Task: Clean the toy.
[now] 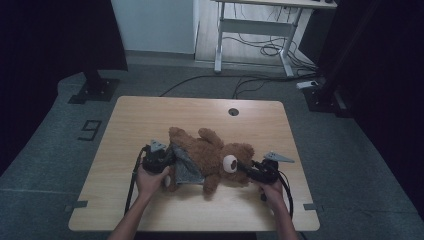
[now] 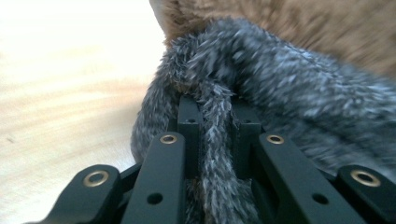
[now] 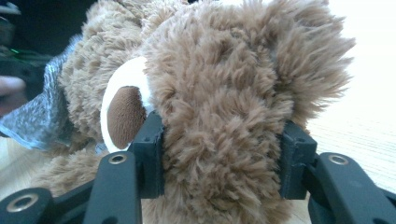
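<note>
brown teddy bear [image 1: 210,152], speckled grey cloth [image 1: 186,169], black tongs [image 2: 215,140]

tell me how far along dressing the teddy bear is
Early to midway, apparently. Done: the right gripper clamps the teddy bear by its head, pinning it on the table. In hand: the left gripper pinches the grey garment at the bear's lower body. Left: working it fully on.

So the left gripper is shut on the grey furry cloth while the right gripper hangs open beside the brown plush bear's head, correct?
Not quite: the right gripper is shut on the brown plush bear at its head, as the right gripper view shows. The left gripper is indeed shut on the grey furry cloth.
</note>
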A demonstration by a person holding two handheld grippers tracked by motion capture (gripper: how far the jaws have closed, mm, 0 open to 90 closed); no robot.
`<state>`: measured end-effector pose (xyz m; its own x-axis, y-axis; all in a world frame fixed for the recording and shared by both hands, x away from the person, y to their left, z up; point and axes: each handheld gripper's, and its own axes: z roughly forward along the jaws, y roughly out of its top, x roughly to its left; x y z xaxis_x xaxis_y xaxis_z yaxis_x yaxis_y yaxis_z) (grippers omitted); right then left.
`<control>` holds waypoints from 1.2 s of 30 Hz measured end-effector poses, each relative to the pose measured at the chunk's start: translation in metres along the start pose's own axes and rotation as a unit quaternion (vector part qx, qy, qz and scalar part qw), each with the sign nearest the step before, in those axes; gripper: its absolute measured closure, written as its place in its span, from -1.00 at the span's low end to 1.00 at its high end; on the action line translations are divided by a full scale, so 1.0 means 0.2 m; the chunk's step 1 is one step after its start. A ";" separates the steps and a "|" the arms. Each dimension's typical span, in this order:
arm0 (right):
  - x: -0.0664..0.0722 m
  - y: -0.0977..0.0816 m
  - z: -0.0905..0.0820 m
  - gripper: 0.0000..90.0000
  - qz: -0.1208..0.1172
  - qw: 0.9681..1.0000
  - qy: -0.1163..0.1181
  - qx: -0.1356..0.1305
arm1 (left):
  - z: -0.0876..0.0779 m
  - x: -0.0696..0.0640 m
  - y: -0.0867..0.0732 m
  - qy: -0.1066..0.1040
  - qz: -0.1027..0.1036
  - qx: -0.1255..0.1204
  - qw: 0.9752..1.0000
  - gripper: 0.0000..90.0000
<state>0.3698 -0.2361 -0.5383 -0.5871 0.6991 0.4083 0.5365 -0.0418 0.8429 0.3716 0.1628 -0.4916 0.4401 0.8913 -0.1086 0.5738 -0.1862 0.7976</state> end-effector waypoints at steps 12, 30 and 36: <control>0.00 0.00 0.00 0.03 -0.002 1.000 0.001 0.000 | -0.25 -0.18 0.25 -0.067 0.034 -0.092 0.993 0.73; 0.00 -0.02 -0.01 0.03 -0.001 1.000 0.001 -0.007 | 0.34 -0.90 0.40 -0.124 0.124 -0.003 0.985 0.73; 0.00 -0.02 0.00 0.03 -0.002 1.000 0.000 -0.005 | 0.38 -0.89 0.34 -0.115 0.120 0.002 0.986 0.73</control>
<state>0.3669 -0.2366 -0.5417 -0.5892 0.6997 0.4041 0.5274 -0.0459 0.8484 0.3856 -0.0398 -0.4635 0.7085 0.7040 -0.0502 0.4370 -0.3818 0.8144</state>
